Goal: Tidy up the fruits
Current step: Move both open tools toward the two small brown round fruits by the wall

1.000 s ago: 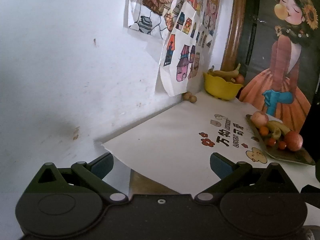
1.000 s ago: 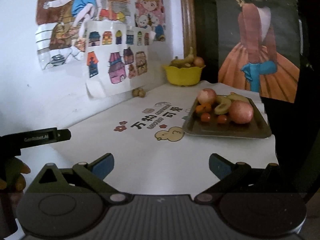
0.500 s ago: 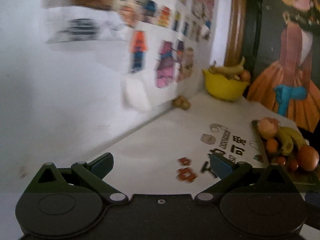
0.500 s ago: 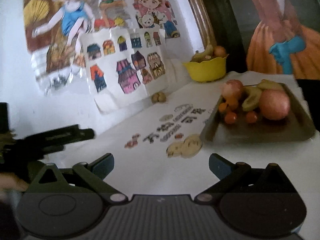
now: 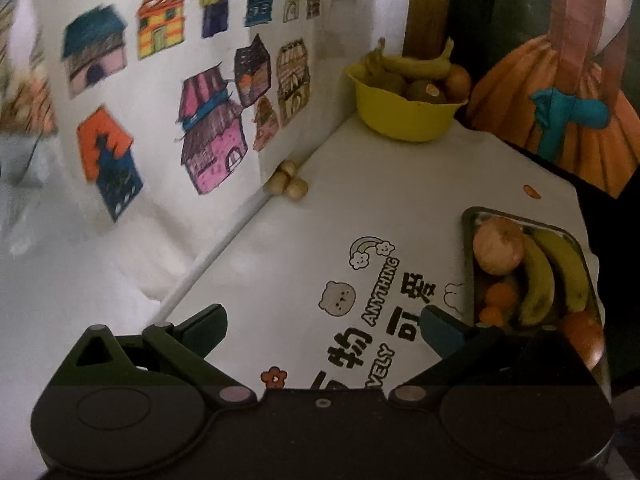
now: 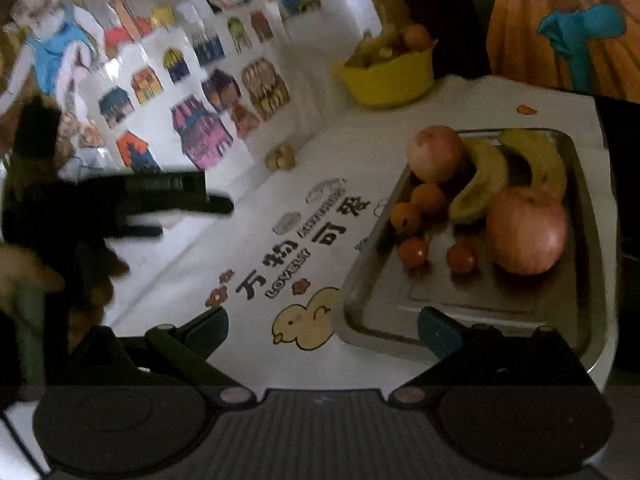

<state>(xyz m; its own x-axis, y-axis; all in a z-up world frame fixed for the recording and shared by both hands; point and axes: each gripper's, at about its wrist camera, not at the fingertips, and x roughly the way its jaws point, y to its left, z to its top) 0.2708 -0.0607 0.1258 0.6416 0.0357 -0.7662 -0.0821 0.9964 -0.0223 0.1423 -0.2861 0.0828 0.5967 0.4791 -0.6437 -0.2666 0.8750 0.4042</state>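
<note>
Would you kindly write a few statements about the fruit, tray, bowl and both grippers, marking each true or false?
1. The metal tray holds two apples and two bananas. True.
2. The yellow bowl is empty. False: it holds a banana and round fruit.
3. The right gripper is shut on an apple. False: it is open and holds nothing.
4. The left gripper is open. True.
5. The tablecloth shows a yellow duck. True.

Colourful hand-drawn paper house pictures point(image 5: 168, 92) fill the upper left, three small tan wooden balls point(image 5: 289, 183) sit mid-frame, and a white cartoon-printed tablecloth point(image 5: 360, 292) spreads lower centre.
</note>
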